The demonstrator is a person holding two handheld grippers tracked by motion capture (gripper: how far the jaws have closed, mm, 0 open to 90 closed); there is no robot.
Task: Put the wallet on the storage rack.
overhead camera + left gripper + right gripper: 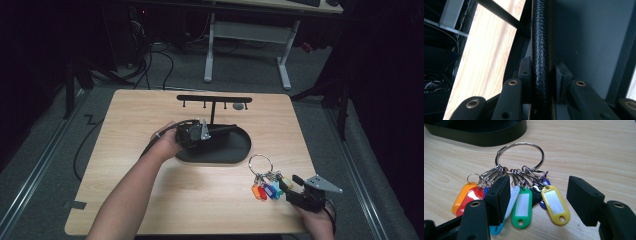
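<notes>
While your left gripper (202,131) clamps its fingers (526,75) on the textured black post (542,50) of the stand (214,98), over the dark tray (225,150) mid-surface, your right gripper (539,202) holds its fingers (499,195) apart around the tags of the key ring (520,157), which lies near the right front corner of the surface (150,200). One finger covers the blue tag, and your left hand (167,142) hides the tray's near end.

My left gripper (212,131) sits over the stand base (225,150); the key ring (261,162) lies right of it, before my right gripper (290,184).
</notes>
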